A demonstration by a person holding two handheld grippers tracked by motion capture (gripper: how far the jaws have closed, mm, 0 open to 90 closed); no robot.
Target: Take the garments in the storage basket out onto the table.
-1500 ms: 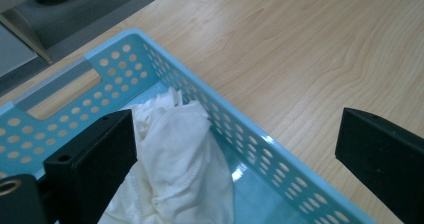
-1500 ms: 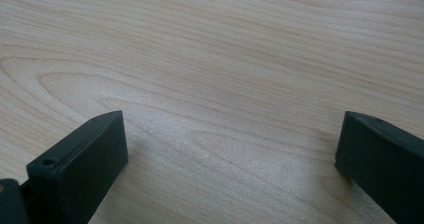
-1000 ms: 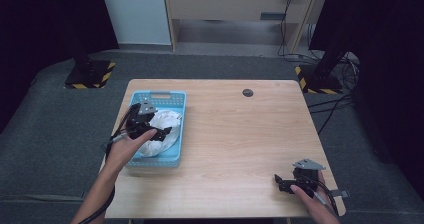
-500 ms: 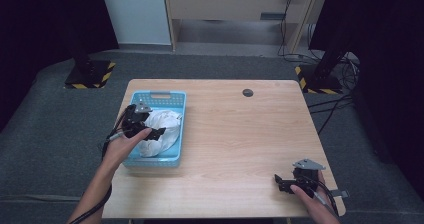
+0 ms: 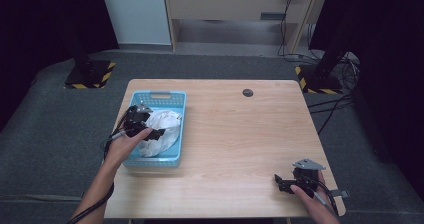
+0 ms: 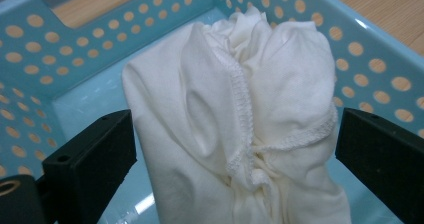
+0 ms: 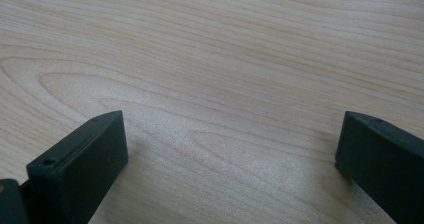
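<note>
Left hand-held gripper (image 6: pixel 235 149) released, jaws astride white cloth (image 6: pixel 240 119) bunched in blue basket (image 5: pixel 172 156) at desk (image 5: pixel 250 134) left; soft, light, likely drapes; best pinch stitched seam ridge; right hand-held gripper (image 5: pixel 284 183) released, low over bare desk.

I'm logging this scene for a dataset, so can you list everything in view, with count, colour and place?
basket: one, light blue with round holes, on the left part of the table.
cloth: one, white, crumpled, inside the basket.
table: one, light wood, centre of the high view.
grommet: one, dark, round, near the table's far edge.
stand bases: two, black with yellow-black stripes, on the grey floor left and right of the table.
cabinet: one, beige, behind the table.
left claw: one, black, open, jaws either side of the cloth in the basket.
right claw: one, black, open, over bare wood near the table's near right corner.
</note>
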